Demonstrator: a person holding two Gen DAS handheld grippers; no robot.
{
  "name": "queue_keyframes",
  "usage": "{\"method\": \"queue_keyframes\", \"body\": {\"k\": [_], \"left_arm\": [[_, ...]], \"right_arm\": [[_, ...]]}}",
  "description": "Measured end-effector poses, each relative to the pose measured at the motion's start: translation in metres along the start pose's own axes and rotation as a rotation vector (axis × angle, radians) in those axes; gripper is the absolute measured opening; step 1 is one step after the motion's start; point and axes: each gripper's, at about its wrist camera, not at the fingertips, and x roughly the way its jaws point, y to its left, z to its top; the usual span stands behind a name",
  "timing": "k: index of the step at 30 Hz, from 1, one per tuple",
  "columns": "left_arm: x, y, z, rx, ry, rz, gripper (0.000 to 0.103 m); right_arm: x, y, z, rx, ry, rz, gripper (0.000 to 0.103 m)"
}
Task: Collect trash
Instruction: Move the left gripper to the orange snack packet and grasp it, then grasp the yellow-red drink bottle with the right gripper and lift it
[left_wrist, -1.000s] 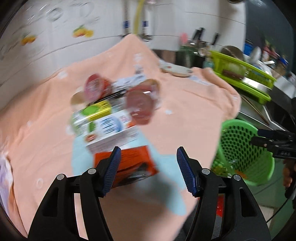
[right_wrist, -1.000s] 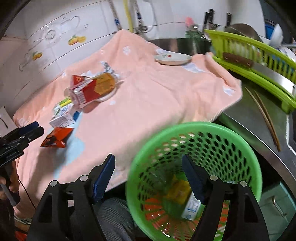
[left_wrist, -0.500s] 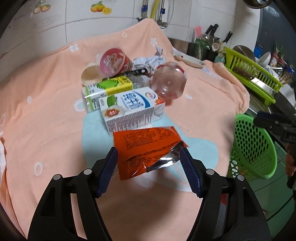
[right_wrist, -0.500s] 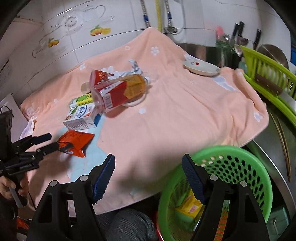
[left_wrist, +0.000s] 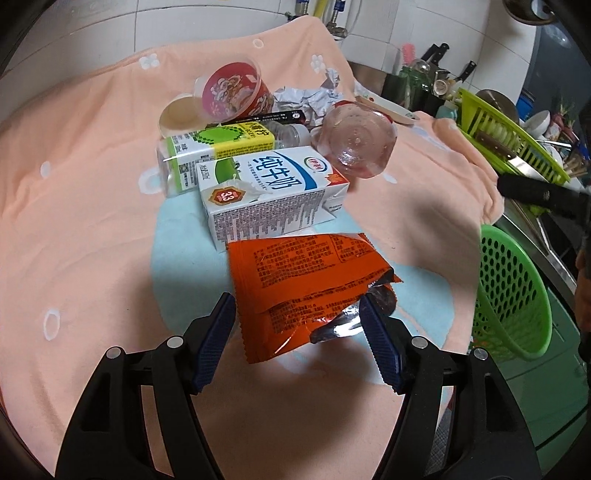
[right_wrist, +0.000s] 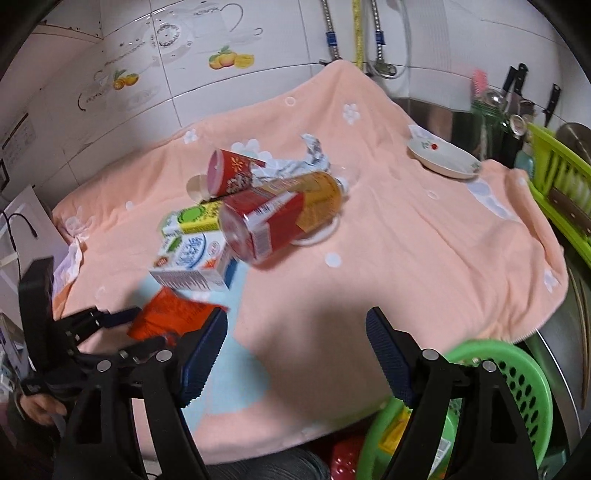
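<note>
Left gripper (left_wrist: 297, 332): lower centre of the left wrist view, pointing down at the bench; its jaws have just been opening and stand apart on either side of the orange snack wrapper (left_wrist: 310, 284), with the near end of the wrapper between them; no pad visibly presses on it.
Right gripper (right_wrist: 297, 360): lower centre of the right wrist view; its jaws have just been opening and are spread wide with only the peach towel (right_wrist: 424, 251) behind the gap.
Orange snack wrapper: lies flat and torn open on a pale blue patch of the towel, silver lining showing at its lower right corner; its far edge lies just in front of the milk carton (left_wrist: 269, 192).
Milk carton: white, blue and green, on its side in the middle of the left wrist view, just beside a green and yellow drink carton (left_wrist: 218, 147) behind it.
Plastic bottle (left_wrist: 354, 144): on its side, bottom toward the left camera, right of the cartons; in the right wrist view it shows a red label.
Red cup (left_wrist: 234, 92): tipped over at the upper centre, mouth toward the camera, with crumpled foil (left_wrist: 314, 98) to its right.
Green basket (left_wrist: 511, 291): at the right edge of the left wrist view, below the bench edge; in the right wrist view it sits at the lower right with some wrappers inside.
White plate (right_wrist: 443, 157): upper right on the towel, well apart from the trash.
Person's hand (right_wrist: 40, 408): lower left, on the left gripper's handle.
</note>
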Motion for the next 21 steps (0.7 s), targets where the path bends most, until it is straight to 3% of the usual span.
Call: {"method": "queue_keyframes", "body": {"k": [3,5,10,14,21], "left_arm": [[0.002,0.002,-0.001,-0.006,0.002,-0.018,0.066],[0.002,0.004,-0.001,-0.012,0.003,-0.036,0.055],[-0.003,0.006,-0.003,-0.018,-0.018,-0.065,0.045],[-0.009,0.006,-0.004,-0.008,-0.041,-0.073,0.041],[-0.018,0.015,-0.007,-0.030,-0.069,-0.082,0.037]], "right_arm": [[0.006,0.006,0.014,0.008,0.002,0.017,0.077],[0.010,0.008,0.023,0.018,0.002,0.022,0.079],[0.024,0.008,0.050,0.072,0.013,0.058,0.081],[0.044,0.009,0.071,0.120,0.043,0.080,0.083],[0.085,0.007,0.100,0.195,0.089,0.043,0.083]]}}
